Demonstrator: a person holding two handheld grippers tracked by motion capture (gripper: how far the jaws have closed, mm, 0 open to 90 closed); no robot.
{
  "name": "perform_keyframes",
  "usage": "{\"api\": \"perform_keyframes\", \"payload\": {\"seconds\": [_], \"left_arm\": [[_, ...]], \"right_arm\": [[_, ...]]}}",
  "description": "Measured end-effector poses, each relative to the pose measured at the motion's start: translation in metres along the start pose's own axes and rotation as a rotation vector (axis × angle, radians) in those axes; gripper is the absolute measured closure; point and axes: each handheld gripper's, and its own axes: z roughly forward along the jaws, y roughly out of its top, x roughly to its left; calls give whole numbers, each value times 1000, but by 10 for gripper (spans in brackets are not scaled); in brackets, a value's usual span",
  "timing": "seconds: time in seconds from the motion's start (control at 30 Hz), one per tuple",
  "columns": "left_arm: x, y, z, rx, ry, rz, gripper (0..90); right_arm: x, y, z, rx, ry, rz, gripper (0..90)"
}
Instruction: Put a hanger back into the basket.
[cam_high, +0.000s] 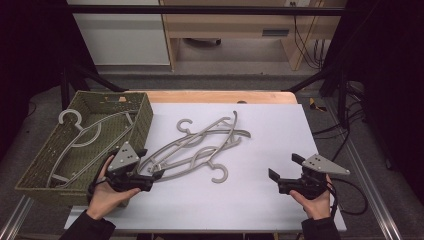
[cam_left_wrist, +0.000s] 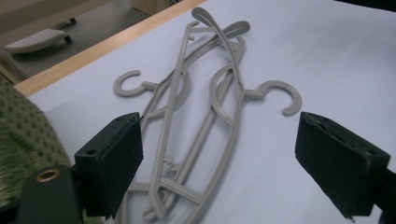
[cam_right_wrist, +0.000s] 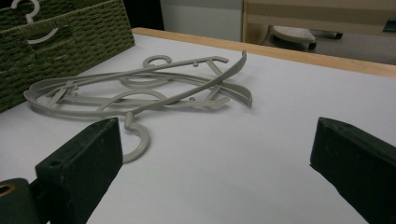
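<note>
**A:** Where did your left gripper (cam_high: 156, 174) stand?

**B:** Low over the sheet, jaws spread wide and pinching nothing. In the left gripper view the near ends of the hangers (cam_left_wrist: 196, 140) lay between the jaws, untouched by either pad. I'd judge I was lined up to take one by its end, since that end pointed at me and sat free of the tangle.

**A:** And the right gripper (cam_high: 284, 170)?

**B:** It was spread too, and empty, held near the front edge of the table (cam_high: 260, 200), well apart from the pile. I kept it back, I think, so it left the left side room to work.

**A:** How did the hangers lie?

**B:** There seemed to be two, crossed flat in the middle of the table, one hook (cam_high: 219, 173) curling toward me and the other hook (cam_high: 184, 124) toward the far side. Being interlocked, they might have dragged each other if I lifted one.

**A:** And beyond them?

**B:** The basket (cam_high: 142, 120) stood at the left edge, just beside my left hand (cam_high: 107, 192), with one hanger (cam_high: 82, 137) already lying inside. That seemed to be where the rest were meant to go, which is why the left gripper did the reaching.
</note>
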Motion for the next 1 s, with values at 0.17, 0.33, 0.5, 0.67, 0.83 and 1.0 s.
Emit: {"api": "perform_keyframes", "payload": {"seconds": [0.17,0.33,0.5,0.67,0.83,1.0], "left_arm": [[-8,5,21,51,-31,37,174],[-15,9,42,105,-66,55,195],[-17,8,61,160,-81,62,218],[-17,2,79,217,-89,74,240],[-19,-7,97,271,-80,76,287],[-17,-16,116,335,-58,83,354]], "right_arm": [[1,0,0,-4,1,0,28],[1,0,0,-4,6,1,28],[3,1,-1,-2,12,-2,28],[3,0,1,2,15,-6,28],[4,-1,2,8,17,-7,29],[3,-1,2,9,19,-8,29]]}}
